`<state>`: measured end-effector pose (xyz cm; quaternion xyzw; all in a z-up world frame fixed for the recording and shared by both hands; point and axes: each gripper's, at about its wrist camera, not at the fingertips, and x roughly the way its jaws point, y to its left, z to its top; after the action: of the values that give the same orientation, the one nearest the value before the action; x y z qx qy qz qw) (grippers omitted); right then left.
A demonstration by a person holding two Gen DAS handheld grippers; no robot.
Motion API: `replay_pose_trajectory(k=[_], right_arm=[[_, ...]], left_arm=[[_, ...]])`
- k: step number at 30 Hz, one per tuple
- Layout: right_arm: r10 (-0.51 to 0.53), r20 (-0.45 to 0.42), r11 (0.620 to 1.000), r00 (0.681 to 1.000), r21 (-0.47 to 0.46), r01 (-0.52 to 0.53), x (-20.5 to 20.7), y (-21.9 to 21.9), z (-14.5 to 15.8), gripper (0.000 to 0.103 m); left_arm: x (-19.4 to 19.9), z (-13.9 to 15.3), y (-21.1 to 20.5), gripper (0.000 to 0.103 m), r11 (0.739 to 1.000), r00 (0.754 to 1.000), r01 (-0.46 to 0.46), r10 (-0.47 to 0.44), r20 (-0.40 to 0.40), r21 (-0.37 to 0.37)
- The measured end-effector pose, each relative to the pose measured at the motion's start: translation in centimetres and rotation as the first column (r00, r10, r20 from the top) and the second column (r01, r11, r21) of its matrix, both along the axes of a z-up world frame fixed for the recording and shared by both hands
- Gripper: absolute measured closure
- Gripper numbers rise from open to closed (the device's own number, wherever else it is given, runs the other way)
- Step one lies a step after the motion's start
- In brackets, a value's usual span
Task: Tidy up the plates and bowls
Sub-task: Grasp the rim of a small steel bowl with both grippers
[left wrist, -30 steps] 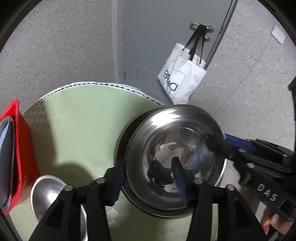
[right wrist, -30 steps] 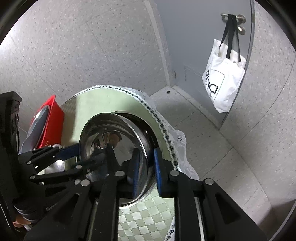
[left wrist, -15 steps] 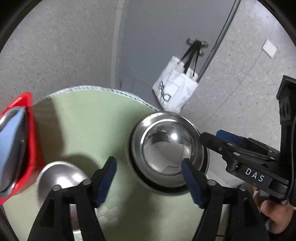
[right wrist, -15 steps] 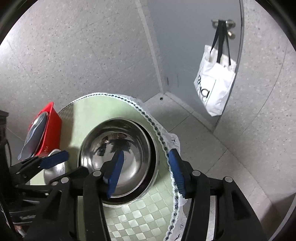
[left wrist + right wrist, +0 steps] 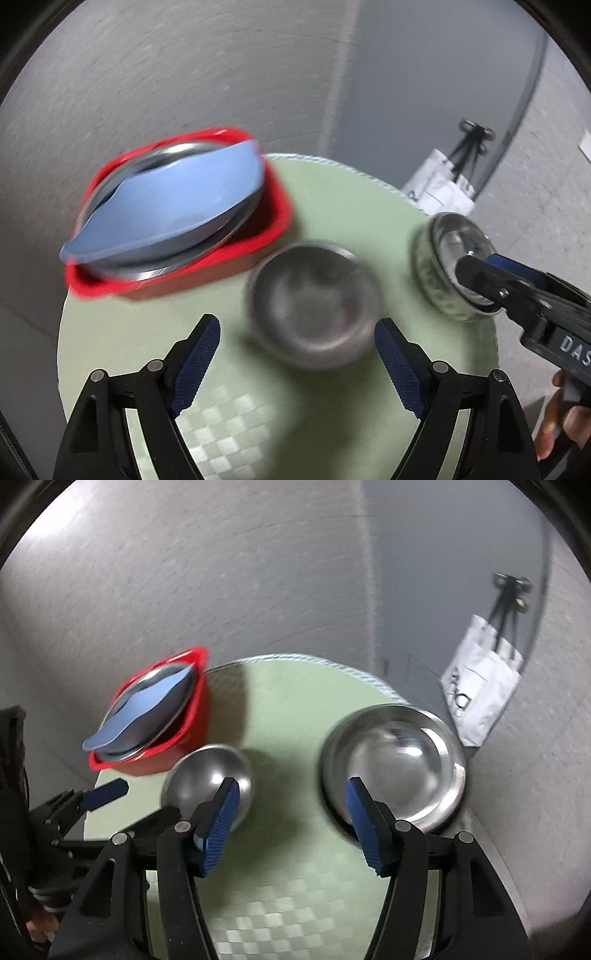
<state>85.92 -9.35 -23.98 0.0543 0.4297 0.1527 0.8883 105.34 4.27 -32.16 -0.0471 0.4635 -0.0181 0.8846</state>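
Step in hand, as judged: the large steel bowl (image 5: 393, 766) has been set down nested in another at the right of the round green table (image 5: 288, 709), and both tools are now free for the next piece.

Left gripper (image 5: 297, 363): jaws spread wide, having just been opening; nothing is pinched. The small steel bowl (image 5: 314, 306) sits just ahead of its blue pads (image 5: 397, 369), at centre frame, upright, mouth upward.

Right gripper (image 5: 291, 823): jaws likewise parted, having just been opening, with only bare tablecloth between them. The large bowl lies just beyond its right-hand pad, mouth up.

A red basket (image 5: 269, 206) stands at the upper left of the left wrist view, holding steel plates and a blue plate (image 5: 173, 206), tilted, long axis running lower left to upper right.

Next move, as judged: the left tool should straddle the small bowl's rim and pinch one wall. Motion blur prevents confirmation of contact.
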Motion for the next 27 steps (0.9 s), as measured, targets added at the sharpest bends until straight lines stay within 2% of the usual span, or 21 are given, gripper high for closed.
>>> replay_pose_trajectory(k=[3,6,10,13,17,21,23,24,25,26,27], right_arm=[[0.049,-0.018,0.999,0.999,-0.023,-0.05,1.1,2.2,-0.9,0.042],[0.08,-0.049,0.995,0.996,-0.057,-0.082,2.3,3.9,-2.3,0.042],[0.101,-0.084,0.986,0.991,-0.126,-0.111,3.7,5.6,-4.4,0.042],[0.107,-0.097,0.977,0.989,-0.176,-0.123,4.7,6.6,-5.5,0.042],[0.112,-0.12,0.965,0.986,-0.225,-0.137,6.0,6.8,-6.8,0.042],[0.143,-0.132,0.957,0.981,-0.235,-0.171,6.5,7.0,-7.3,0.044],[0.157,-0.139,0.955,0.978,-0.233,-0.186,6.5,7.2,-7.2,0.045],[0.164,-0.137,0.952,0.977,-0.237,-0.193,6.5,7.2,-7.1,0.048],[0.171,-0.136,0.951,0.976,-0.236,-0.2,6.5,7.3,-7.0,0.057],[0.188,-0.146,0.951,0.971,-0.218,-0.217,6.6,7.3,-7.0,0.071],[0.21,-0.167,0.952,0.963,-0.19,-0.241,6.7,7.4,-7.1,0.077]], left_arm=[[-1.0,-0.4,1.3,0.021,0.997,0.998,-0.064,0.063,-0.022,-0.046],[-1.3,-1.0,2.5,0.021,0.996,0.995,-0.092,0.091,-0.038,-0.018],[-1.0,-2.4,2.7,0.023,0.992,0.99,-0.119,0.116,-0.083,-0.038],[-0.1,-3.0,2.4,0.023,0.992,0.989,-0.124,0.121,-0.086,-0.034],[0.9,-4.0,2.0,0.037,0.992,0.988,-0.127,0.126,-0.089,-0.01],[1.7,-4.4,1.8,0.049,0.992,0.987,-0.129,0.127,-0.099,-0.011],[2.0,-4.5,2.0,0.064,0.992,0.987,-0.126,0.123,-0.106,-0.014],[2.1,-4.6,2.1,0.069,0.992,0.987,-0.122,0.12,-0.108,-0.016],[2.3,-4.6,1.9,0.073,0.993,0.988,-0.116,0.113,-0.105,-0.023],[2.5,-4.5,1.8,0.074,0.994,0.989,-0.11,0.107,-0.097,-0.025],[2.5,-4.5,1.8,0.075,0.994,0.99,-0.106,0.104,-0.092,-0.022]])
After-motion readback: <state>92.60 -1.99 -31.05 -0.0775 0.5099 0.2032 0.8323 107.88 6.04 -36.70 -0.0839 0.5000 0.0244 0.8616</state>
